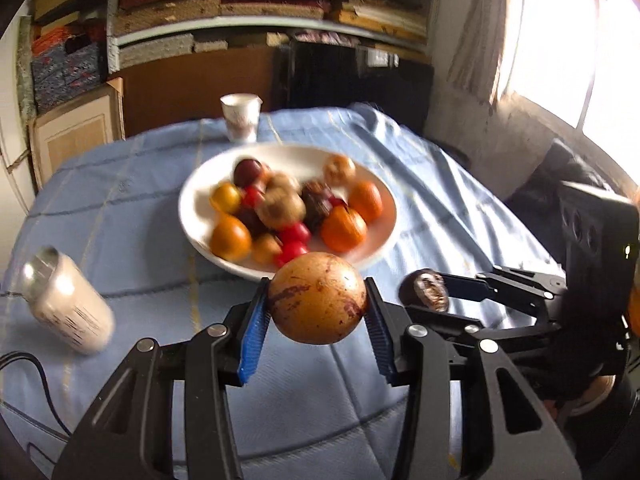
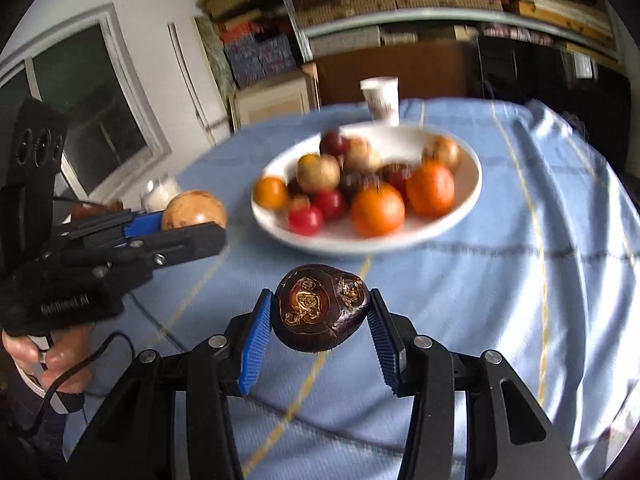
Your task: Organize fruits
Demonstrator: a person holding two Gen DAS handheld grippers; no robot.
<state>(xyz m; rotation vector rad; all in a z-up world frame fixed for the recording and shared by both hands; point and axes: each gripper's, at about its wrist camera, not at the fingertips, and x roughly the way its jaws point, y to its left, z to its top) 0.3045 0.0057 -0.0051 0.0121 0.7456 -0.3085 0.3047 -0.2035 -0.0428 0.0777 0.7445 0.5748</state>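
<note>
Left wrist view: left gripper (image 1: 318,300) pinches one round tan fruit (image 1: 318,298) above the blue tablecloth (image 1: 140,200), just short of the white bowl (image 1: 192,184).
Right gripper (image 2: 320,310) pinches one dark purple fruit (image 2: 320,308).
Risk: smooth round skins may roll from the ribbed pads.
Bowl holds roughly fifteen mixed fruits; blur prevents an exact count.
One paper cup (image 1: 240,118), one can (image 1: 66,300).

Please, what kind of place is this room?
Probably a room in a home, used for eating and storage: a table under a blue cloth, a white bowl of fruit, and shelves stacked with folded textiles by a window.
</note>
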